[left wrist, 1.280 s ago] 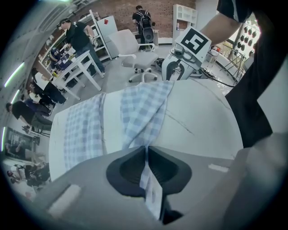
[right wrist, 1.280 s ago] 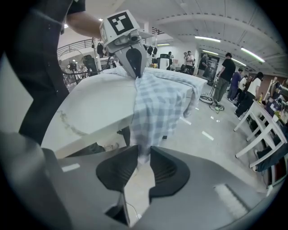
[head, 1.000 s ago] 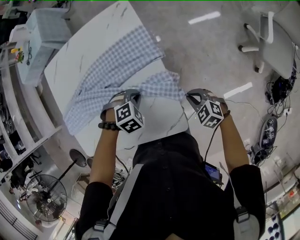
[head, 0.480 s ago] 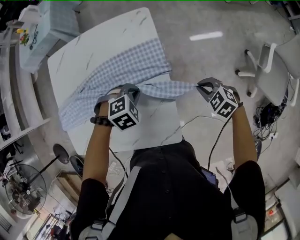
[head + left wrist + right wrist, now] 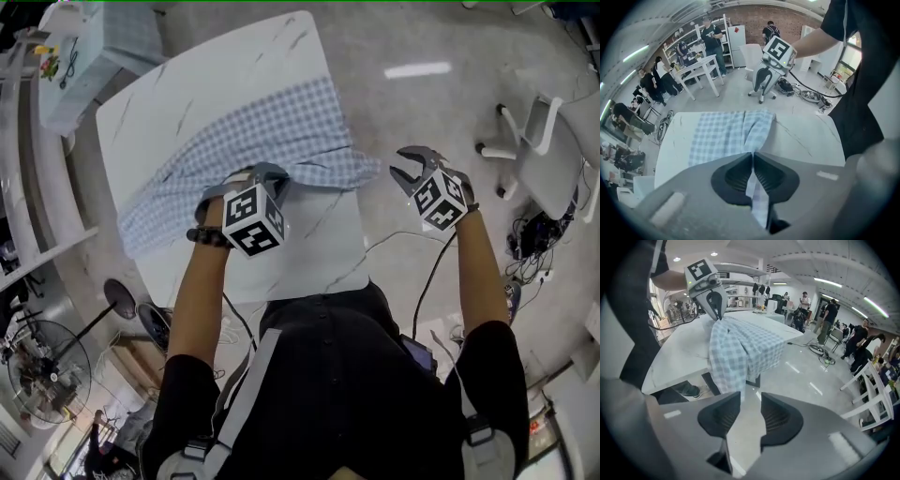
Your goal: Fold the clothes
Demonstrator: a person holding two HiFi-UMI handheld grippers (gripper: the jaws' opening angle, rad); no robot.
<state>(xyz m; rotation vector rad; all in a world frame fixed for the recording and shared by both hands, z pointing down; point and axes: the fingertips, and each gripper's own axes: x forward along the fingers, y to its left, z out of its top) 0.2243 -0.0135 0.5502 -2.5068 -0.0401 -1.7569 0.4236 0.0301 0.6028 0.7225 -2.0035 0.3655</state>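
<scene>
A blue-and-white checked shirt [image 5: 253, 131] lies slantwise across the white marble table [image 5: 216, 75]. Its near end drapes over the table's right edge [image 5: 750, 350]. My left gripper [image 5: 272, 175] stands over the table's near middle, shut on a fold of the shirt; a strip of the cloth [image 5: 726, 133] runs up between its closed pads [image 5: 753, 155]. My right gripper [image 5: 405, 167] hangs past the table's right edge, over the floor. Its jaws have just been opening, and nothing is between them [image 5: 750, 401]; the shirt hangs just ahead of them.
A white chair [image 5: 530, 141] stands on the floor at right, with cables [image 5: 544, 225] below it. A pale cabinet [image 5: 84, 47] sits beyond the table's far left corner, and a fan [image 5: 42, 366] at lower left. Several people stand around tables in the background.
The right gripper drew the shirt's corner out to the right past the table edge, then opened and let it go; the cloth dropped back against the edge. The left gripper lifted slightly, still gripping.
</scene>
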